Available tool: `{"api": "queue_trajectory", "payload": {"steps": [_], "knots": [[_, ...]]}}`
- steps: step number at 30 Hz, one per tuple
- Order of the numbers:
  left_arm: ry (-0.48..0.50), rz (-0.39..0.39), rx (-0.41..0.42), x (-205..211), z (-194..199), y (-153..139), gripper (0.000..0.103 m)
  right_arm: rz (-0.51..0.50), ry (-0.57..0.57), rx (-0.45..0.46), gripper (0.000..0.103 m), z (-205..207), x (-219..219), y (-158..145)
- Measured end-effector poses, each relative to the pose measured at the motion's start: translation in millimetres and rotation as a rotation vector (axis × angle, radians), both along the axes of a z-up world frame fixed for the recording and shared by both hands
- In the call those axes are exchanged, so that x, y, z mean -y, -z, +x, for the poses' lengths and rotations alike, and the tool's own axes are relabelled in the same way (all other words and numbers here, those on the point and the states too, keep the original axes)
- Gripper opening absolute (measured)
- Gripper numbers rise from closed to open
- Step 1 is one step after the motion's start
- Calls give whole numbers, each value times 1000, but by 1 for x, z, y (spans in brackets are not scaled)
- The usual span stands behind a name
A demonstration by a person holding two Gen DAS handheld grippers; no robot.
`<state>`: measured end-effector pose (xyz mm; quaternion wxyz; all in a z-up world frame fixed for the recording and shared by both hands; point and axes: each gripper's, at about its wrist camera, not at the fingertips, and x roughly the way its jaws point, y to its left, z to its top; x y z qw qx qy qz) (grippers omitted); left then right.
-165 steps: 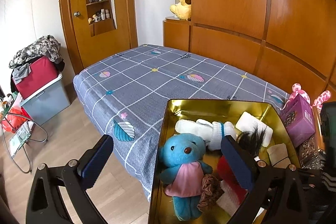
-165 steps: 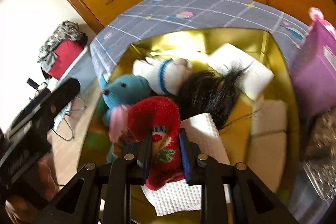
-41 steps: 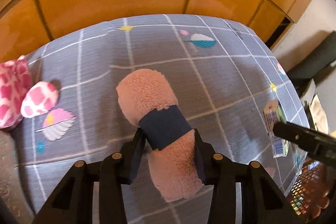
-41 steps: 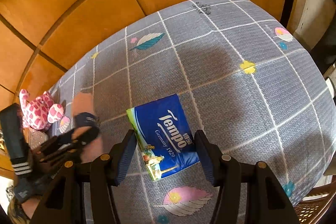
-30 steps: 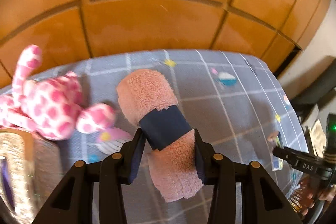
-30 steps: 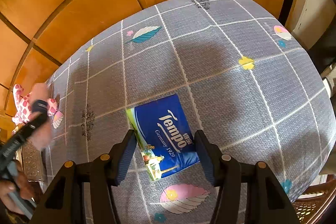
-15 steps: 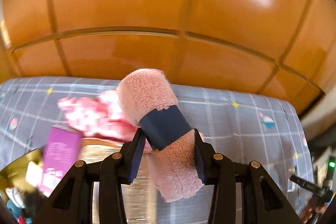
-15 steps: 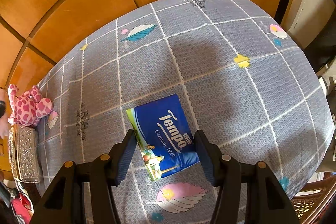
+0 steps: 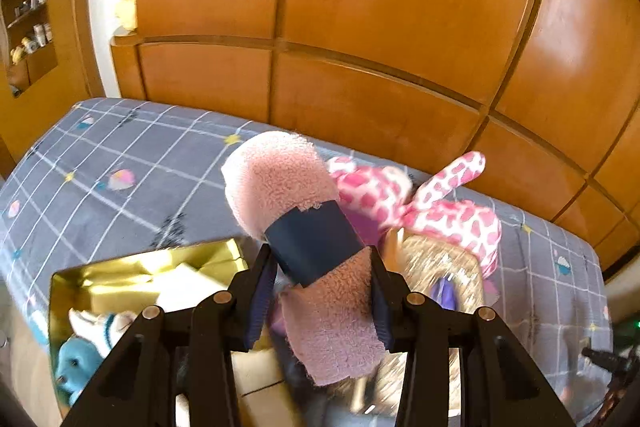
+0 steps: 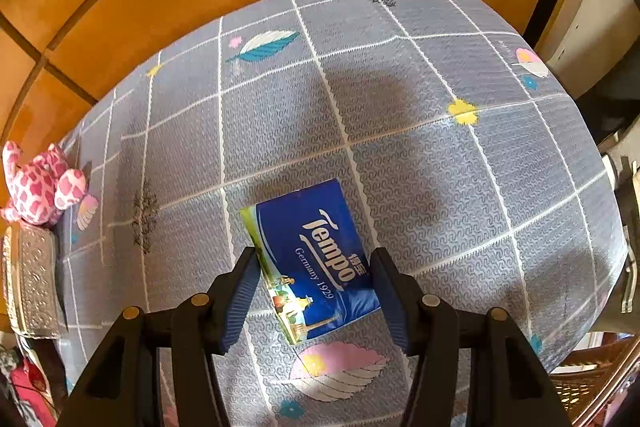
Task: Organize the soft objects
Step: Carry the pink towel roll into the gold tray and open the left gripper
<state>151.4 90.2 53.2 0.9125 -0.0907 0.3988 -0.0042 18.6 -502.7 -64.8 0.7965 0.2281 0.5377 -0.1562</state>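
The pink roll, clenched in the left gripper, has been carried back over the gold tin at the bed's edge; the right gripper grasps the tissue pack, so both can be put away

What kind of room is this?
Most likely a bedroom: a bed with a grey patterned sheet, tall wooden wardrobe panels behind it, and a pink spotted plush toy lying on it.

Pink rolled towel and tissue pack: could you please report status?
Left gripper shut on pink rolled towel. Right gripper shut on Tempo tissue pack. Nothing obstructing.
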Motion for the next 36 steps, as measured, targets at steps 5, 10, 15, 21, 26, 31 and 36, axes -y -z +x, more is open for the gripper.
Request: {"api": "queue_trajectory", "payload": {"steps": [5,10,15,21,26,31,36], "knots": [[-24,11,28,-19,-41,14,44,-12,-12,-38,57,3,-1,2],[-58,32,49,-34,-75,28,44,-29,-15,-70,57,6,-3,5],[-92,70,60,-49,-103,44,44,-48,-22,-113,57,10,-5,10],[-109,94,55,-62,-118,61,45,-74,-25,-169,57,16,-7,16],[-128,86,21,-74,-117,79,45,-91,-18,-195,57,19,-7,20],[-141,80,-35,-85,-108,103,49,-102,-9,-201,57,25,-16,22],[-144,65,-65,-91,-105,117,61,-136,-31,-189,57,27,-34,18]]}}
